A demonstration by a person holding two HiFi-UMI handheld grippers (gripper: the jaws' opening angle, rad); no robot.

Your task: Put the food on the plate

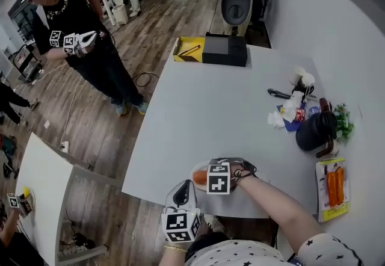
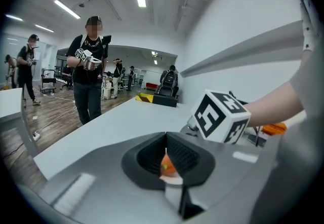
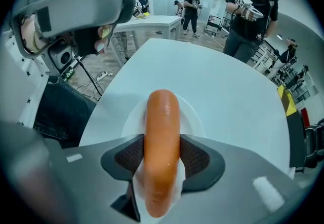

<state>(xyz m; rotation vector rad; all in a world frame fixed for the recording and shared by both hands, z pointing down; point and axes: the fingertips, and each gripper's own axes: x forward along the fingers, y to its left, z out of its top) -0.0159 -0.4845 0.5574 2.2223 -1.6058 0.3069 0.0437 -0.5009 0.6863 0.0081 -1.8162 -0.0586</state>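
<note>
An orange sausage [image 3: 162, 116] lies lengthwise between the pads of my right gripper [image 3: 162, 154], which is shut on it. It hangs over a white plate [image 3: 191, 116] near the table's front edge. In the head view the right gripper [image 1: 207, 176] holds the sausage [image 1: 199, 177] above the plate [image 1: 201, 165]. My left gripper [image 1: 182, 192] sits just off the table's front edge, below the plate, shut and holding nothing. Through the slit behind the left gripper's [image 2: 166, 153] touching tips I see a bit of the sausage [image 2: 167, 165].
A tray pack with orange food [image 1: 332, 189] lies at the right edge. A black bag [image 1: 317, 131], a plant and small bottles stand behind it. A yellow tray and black box [image 1: 225, 50] sit at the far end. A person [image 1: 78, 42] holding grippers stands on the floor to the left.
</note>
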